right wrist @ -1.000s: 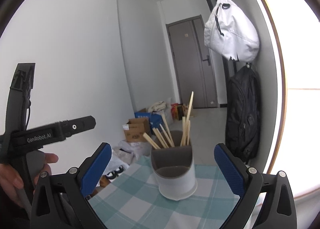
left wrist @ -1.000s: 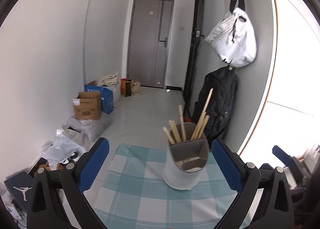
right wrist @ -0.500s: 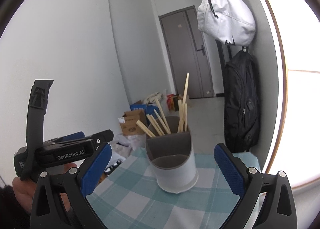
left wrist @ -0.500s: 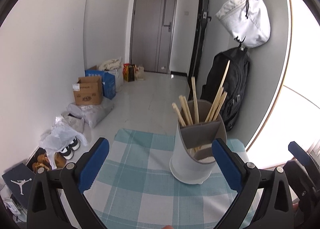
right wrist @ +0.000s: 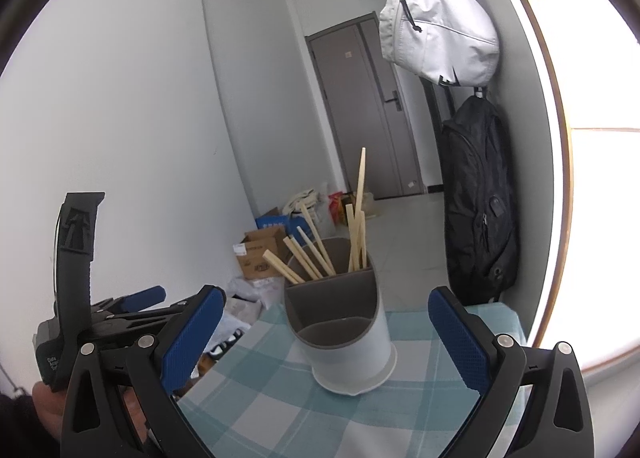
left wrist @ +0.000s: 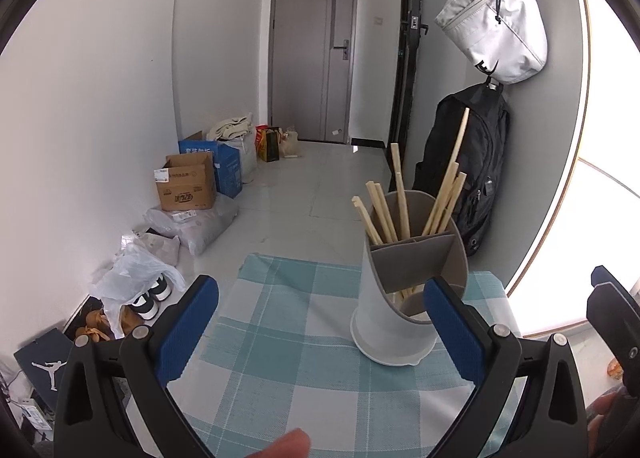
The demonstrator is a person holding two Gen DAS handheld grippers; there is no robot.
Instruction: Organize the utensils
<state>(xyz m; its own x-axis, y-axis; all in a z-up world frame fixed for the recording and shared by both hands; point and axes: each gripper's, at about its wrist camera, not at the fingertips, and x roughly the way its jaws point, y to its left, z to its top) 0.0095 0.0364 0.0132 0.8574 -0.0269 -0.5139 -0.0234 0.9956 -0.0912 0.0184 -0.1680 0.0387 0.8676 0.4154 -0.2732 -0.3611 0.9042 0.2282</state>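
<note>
I see both tongs wide open and holding nothing: the left tongs (left wrist: 320,322) and the right tongs (right wrist: 326,332). The utensil holder (right wrist: 340,334) stands upright on the checked surface (left wrist: 280,358), near its far edge, with wooden chopsticks (right wrist: 308,254) in its rear compartments.

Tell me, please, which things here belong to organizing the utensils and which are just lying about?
Part of the job:
chopsticks
holder
left gripper, open
right gripper, open

Just lying about:
white bag
black backpack
cardboard box
shoes
checked cloth (under the holder)
</note>
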